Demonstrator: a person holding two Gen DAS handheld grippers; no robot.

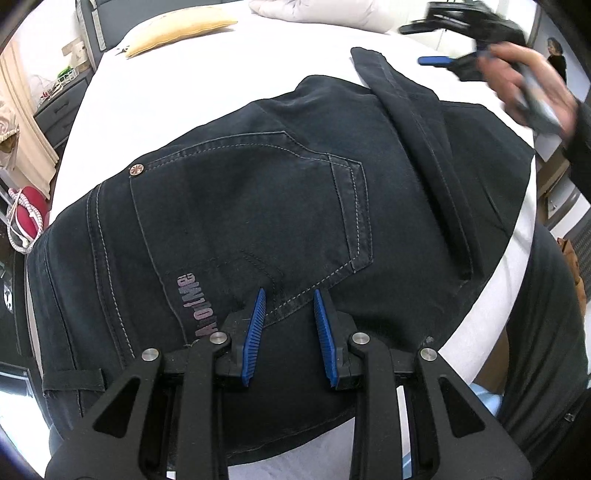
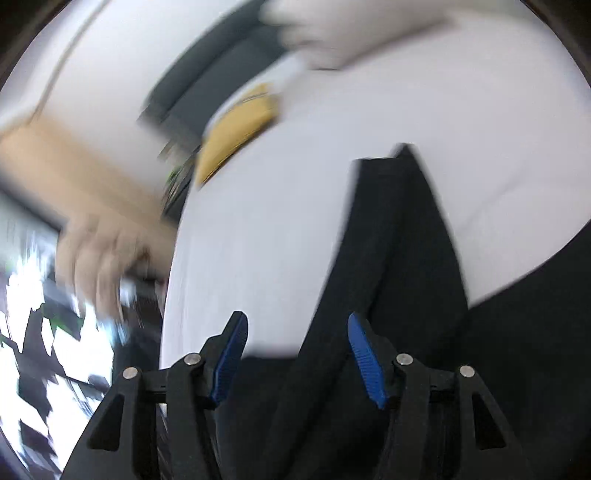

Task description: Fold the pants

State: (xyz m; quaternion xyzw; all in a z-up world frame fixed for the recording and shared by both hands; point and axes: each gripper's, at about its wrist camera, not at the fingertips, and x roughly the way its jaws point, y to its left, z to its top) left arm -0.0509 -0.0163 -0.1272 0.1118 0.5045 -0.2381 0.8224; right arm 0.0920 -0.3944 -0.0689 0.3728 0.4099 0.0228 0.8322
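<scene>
Nearest in the left wrist view, the left gripper (image 1: 289, 299) points steeply down at the dark pants (image 1: 258, 206), its blue fingers (image 1: 257, 314) set narrow with a small gap; they stand over the lower stitched corner of the back pocket (image 1: 251, 206), and I cannot tell whether a pinch of cloth sits between them or they merely hover on it. The pants lie flat on the white bed (image 1: 229, 70), seat side up, waistband toward the near left edge, and they fill most of this view. Their long axis seems to run from that near left side away to the far right, where a folded leg (image 1: 406, 110) lies on top as a narrow band, its hem reaching the far side of the garment. Farther still, at the far right, the right gripper (image 1: 436, 59) is held by a hand (image 1: 532, 85) above the bed, clear of the cloth, blurred. In the right wrist view the right gripper's fingers (image 2: 231, 354) stand wide apart with nothing pressed between them, and the folded leg (image 2: 399, 240) stretches ahead of them, slightly right of centre, its hem pointing away. So the right hand looks nearer the leg end and the left nearer the seat, which is probably how a cross fold would be shared. A yellow cushion (image 1: 177, 27) lies at the far end of the bed.
</scene>
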